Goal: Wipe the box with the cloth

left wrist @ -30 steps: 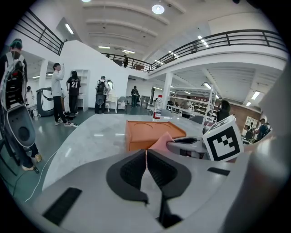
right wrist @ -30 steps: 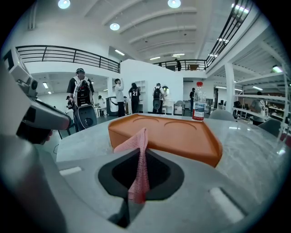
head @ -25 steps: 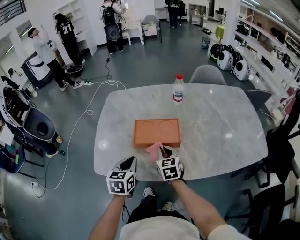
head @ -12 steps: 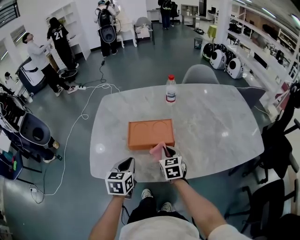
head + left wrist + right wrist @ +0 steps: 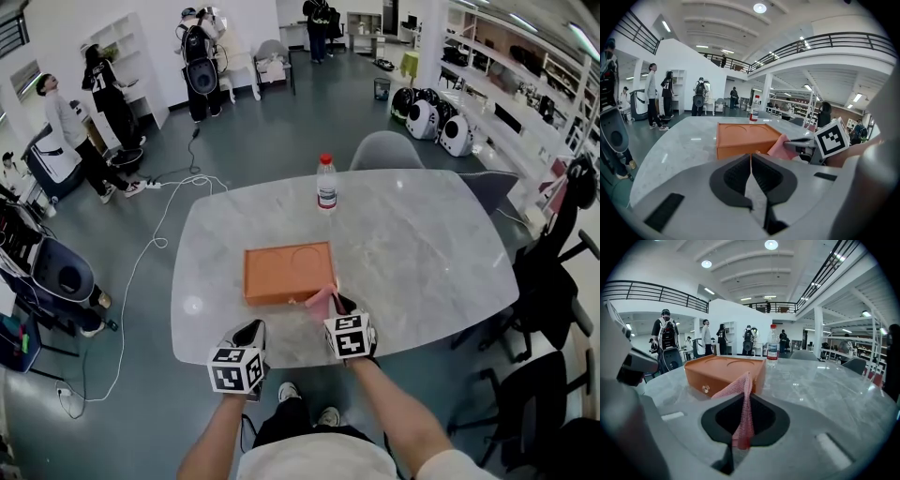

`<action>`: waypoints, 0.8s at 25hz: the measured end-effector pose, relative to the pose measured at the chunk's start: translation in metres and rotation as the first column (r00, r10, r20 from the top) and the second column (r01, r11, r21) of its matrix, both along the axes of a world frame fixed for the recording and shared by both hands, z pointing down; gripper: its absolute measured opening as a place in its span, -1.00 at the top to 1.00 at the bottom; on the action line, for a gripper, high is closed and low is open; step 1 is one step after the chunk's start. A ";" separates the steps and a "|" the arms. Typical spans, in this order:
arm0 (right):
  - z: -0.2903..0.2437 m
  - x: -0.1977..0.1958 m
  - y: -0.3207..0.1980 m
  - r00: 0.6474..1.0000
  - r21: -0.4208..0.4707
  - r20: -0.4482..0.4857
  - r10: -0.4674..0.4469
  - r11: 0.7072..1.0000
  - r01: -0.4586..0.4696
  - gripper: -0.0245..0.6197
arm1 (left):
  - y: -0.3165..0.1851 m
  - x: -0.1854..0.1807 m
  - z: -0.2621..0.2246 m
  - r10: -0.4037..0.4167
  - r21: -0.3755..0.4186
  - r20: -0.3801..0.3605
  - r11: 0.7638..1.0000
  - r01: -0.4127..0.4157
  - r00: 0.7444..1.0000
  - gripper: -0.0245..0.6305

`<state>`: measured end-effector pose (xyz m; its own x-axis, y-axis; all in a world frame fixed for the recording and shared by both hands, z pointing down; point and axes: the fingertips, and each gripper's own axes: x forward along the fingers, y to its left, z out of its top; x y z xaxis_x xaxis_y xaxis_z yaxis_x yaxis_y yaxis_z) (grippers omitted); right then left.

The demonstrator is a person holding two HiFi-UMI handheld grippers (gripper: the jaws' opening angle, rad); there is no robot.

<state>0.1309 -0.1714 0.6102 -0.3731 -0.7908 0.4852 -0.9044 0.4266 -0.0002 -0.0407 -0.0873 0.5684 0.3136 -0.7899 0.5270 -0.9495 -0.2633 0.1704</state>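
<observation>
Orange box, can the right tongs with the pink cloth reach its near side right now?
Probably yes: the right tongs, shut on the pink cloth, sit just short of the flat orange box, with nothing between.

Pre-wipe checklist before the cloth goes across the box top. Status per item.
1. Cloth gripped: ok. The right claw is shut on the pink cloth, which hangs out ahead of it.
2. Cloth at the box: ok. It sits at the near right corner of the orange box.
3. Cloth in contact with the box: cannot tell.
4. Box top free: ok. Nothing lies on it.
5. Box braced: not ok. The left claw is shut, empty and short of the box.
6. Bottle out of the path: ok. The bottle stands upright beyond the box, apart from it.
</observation>
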 end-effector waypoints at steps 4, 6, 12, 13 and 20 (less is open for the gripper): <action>0.001 0.016 0.001 0.999 -0.023 0.004 0.041 0.999 -0.041 0.87 | -0.002 0.006 -0.001 0.008 -0.001 -0.006 1.000 -0.008 1.000 0.88; 0.001 0.022 0.001 0.999 -0.024 0.003 0.054 0.998 -0.054 0.87 | -0.003 0.008 0.000 0.012 -0.001 -0.006 1.000 -0.012 1.000 0.88; -0.010 0.037 0.009 0.997 -0.020 0.045 0.067 0.998 -0.066 0.87 | -0.004 0.014 -0.003 0.014 0.003 -0.003 1.000 -0.014 1.000 0.88; -0.012 0.040 0.011 0.996 -0.018 0.051 0.067 0.998 -0.067 0.87 | -0.003 0.015 -0.004 0.013 0.002 -0.003 1.000 -0.013 1.000 0.88; -0.031 0.053 0.025 0.995 -0.005 0.078 0.062 0.998 -0.062 0.87 | 0.002 0.016 -0.012 -0.004 0.001 0.001 1.000 0.004 1.000 0.88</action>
